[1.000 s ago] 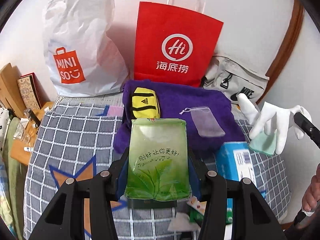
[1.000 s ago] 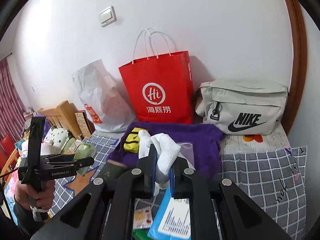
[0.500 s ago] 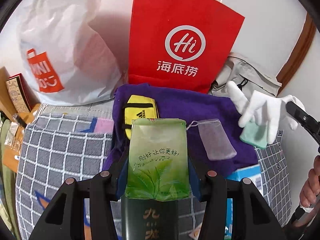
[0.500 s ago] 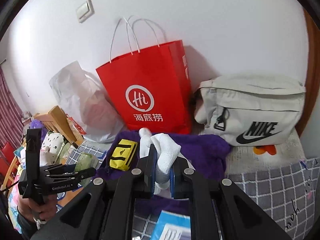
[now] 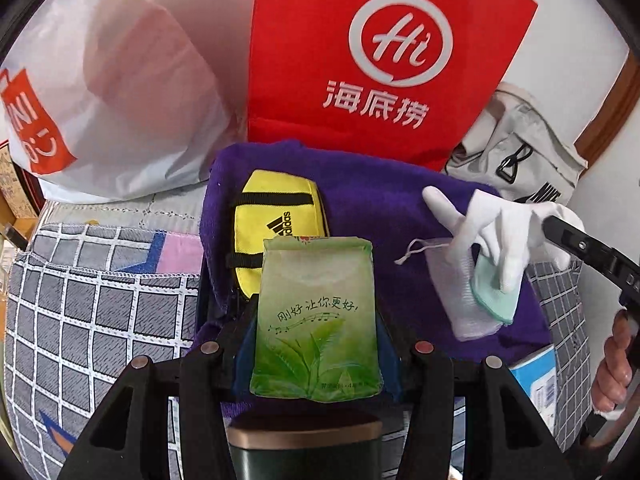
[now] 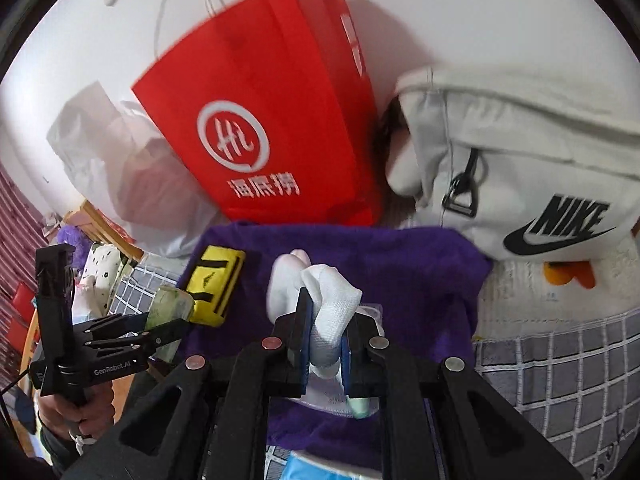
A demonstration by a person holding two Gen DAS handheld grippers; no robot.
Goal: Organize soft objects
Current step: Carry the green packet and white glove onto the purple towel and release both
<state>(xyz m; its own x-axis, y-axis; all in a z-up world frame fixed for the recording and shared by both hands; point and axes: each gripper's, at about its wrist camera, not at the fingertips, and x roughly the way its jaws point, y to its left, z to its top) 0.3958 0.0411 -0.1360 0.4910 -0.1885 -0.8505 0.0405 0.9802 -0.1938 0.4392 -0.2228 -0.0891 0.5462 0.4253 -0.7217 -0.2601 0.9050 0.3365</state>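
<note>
The green tissue pack (image 5: 316, 320) sits upright between the jaws of the left gripper (image 5: 316, 344), which press on its two sides and hold it above the near edge of the purple towel (image 5: 376, 208). Just behind the pack, a yellow pouch (image 5: 276, 220) lies on the towel. The right gripper (image 6: 325, 336) has its jaws almost closed on a white glove (image 6: 332, 312); the glove's fingers stick out past the jaws and hang over the right part of the towel. In the left wrist view a pale green flat piece (image 5: 494, 292) shows under the glove (image 5: 500, 232), and I cannot tell if the jaws hold it too. Beneath them a small translucent drawstring pouch (image 5: 452, 300) lies on the towel.

The towel is spread on a bed with a grey checked cover (image 5: 88, 308). Behind the towel, against the white wall, a red paper bag (image 5: 384, 60) stands, with a white plastic bag (image 5: 120, 92) on its left and a pale grey Nike bag (image 6: 520, 152) on its right. A blue-and-white pack (image 5: 538, 376) lies at the near right corner of the towel. A hand (image 6: 76, 420) grips the left gripper's handle.
</note>
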